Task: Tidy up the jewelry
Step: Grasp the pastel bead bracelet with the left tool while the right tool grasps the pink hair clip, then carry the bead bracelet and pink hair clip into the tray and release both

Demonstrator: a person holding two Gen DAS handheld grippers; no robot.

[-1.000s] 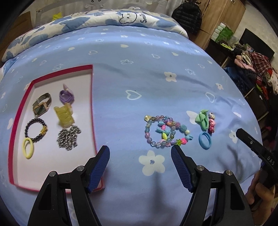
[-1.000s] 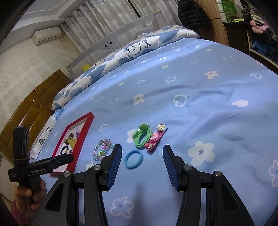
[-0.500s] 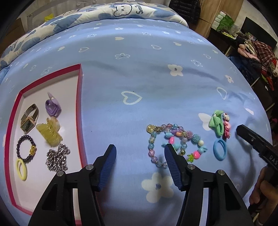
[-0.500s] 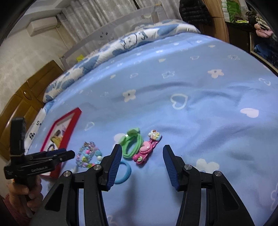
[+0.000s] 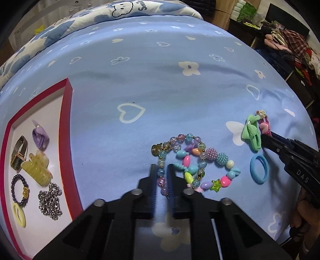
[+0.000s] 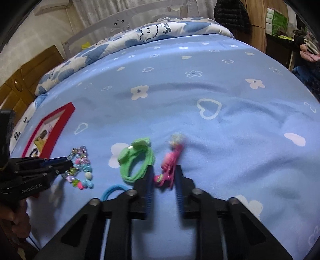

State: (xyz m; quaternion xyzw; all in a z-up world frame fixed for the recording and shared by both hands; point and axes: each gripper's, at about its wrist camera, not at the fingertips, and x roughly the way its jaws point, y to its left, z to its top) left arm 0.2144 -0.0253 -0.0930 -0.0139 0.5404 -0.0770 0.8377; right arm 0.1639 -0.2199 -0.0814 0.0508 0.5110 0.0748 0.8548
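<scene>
A colourful beaded bracelet [image 5: 200, 160] lies on the blue bedspread. My left gripper [image 5: 162, 168] is shut on its left strand of beads. To its right lie a green hair tie [image 5: 251, 132], a blue hair tie [image 5: 259, 170] and a pink hair clip [image 5: 264, 126]. In the right wrist view my right gripper [image 6: 164, 170] has its jaws closing on the pink hair clip [image 6: 170, 160], with both pads against its lower end. The green hair tie [image 6: 138, 160] touches the left finger. The red-rimmed tray [image 5: 67, 120] sits at the far left.
The tray holds a watch [image 5: 19, 154], a purple piece [image 5: 40, 138], a yellow claw clip [image 5: 37, 170], a dark bead bracelet [image 5: 19, 189], a silver chain [image 5: 50, 202] and a yellow hair tie [image 5: 19, 217]. A patterned quilt [image 5: 124, 10] lies at the bed's far end. Cluttered shelves [image 5: 288, 44] stand beyond the right edge.
Both grippers came down toward the bedspread and closed. The left went from wide open to shut on the bracelet's beads; the right narrowed onto the pink clip.
</scene>
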